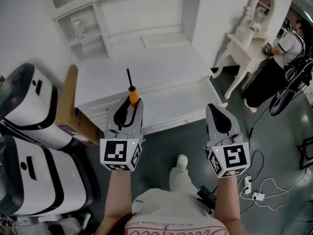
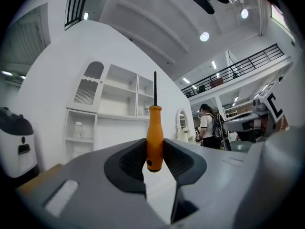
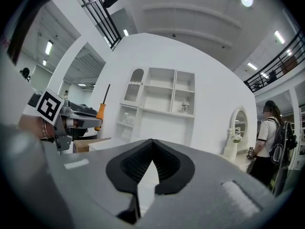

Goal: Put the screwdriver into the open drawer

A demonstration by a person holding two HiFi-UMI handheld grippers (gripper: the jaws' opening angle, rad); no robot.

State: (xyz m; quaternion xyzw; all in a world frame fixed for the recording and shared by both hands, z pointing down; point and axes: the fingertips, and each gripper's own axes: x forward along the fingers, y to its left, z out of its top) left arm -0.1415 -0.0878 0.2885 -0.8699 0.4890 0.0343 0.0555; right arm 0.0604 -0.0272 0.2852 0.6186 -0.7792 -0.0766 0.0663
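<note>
An orange-handled screwdriver point(image 1: 132, 96) with a black shaft stands upright in my left gripper point(image 1: 133, 103), which is shut on the handle. In the left gripper view the handle point(image 2: 154, 136) is pinched between the two dark pads point(image 2: 133, 159), with the shaft pointing up. The gripper hovers over the front of the white desk's pulled-out drawer point(image 1: 171, 106). My right gripper point(image 1: 218, 115) is at the drawer's right front corner, shut with nothing in it. In the right gripper view its jaws point(image 3: 151, 142) meet at the tips, and the screwdriver point(image 3: 100, 112) shows far left.
A white shelf hutch point(image 1: 127, 18) stands on the desk top point(image 1: 142, 72). At the left are a cardboard box point(image 1: 68, 106) and white-and-black machines point(image 1: 29, 111). At the right are a white vanity table point(image 1: 247, 43) and a person point(image 1: 279, 67). Cables and a power strip point(image 1: 257, 196) lie on the floor.
</note>
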